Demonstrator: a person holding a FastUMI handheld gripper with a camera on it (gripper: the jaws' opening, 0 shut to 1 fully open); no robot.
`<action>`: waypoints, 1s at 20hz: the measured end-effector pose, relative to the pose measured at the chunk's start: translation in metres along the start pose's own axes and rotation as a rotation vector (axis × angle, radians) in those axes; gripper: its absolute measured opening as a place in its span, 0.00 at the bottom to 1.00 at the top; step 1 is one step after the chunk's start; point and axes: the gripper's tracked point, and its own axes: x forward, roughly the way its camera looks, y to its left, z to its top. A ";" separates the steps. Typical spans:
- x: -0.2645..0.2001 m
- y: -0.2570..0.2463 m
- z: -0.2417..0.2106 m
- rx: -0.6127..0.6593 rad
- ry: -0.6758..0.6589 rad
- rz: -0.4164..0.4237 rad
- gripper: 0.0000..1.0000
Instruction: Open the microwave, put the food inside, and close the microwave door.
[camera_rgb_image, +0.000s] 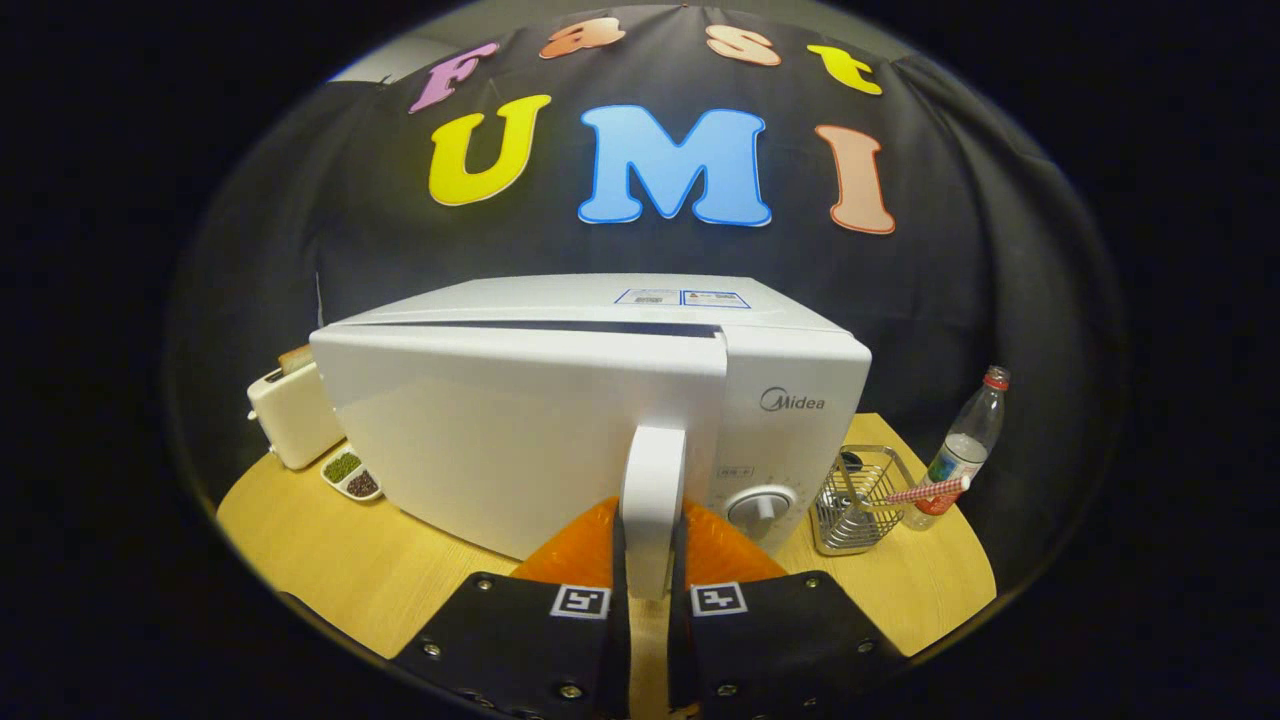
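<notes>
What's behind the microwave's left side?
A toaster with bread in its slot stands behind the microwave; its right part is covered. The hand-held gripper is clamped on the door handle.

The claw (650, 585) points forward, both fingers pressed on the handle (652, 490).

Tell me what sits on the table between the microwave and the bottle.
In the gripper view, a wire basket stands on the table between the microwave and the bottle. The hand-held gripper is clamped on the door handle.
</notes>
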 end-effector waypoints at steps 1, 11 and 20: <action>-0.006 0.003 -0.002 0.005 0.002 0.003 0.15; -0.065 0.040 -0.026 0.061 0.037 -0.020 0.21; -0.117 0.092 -0.048 0.046 0.057 -0.023 0.24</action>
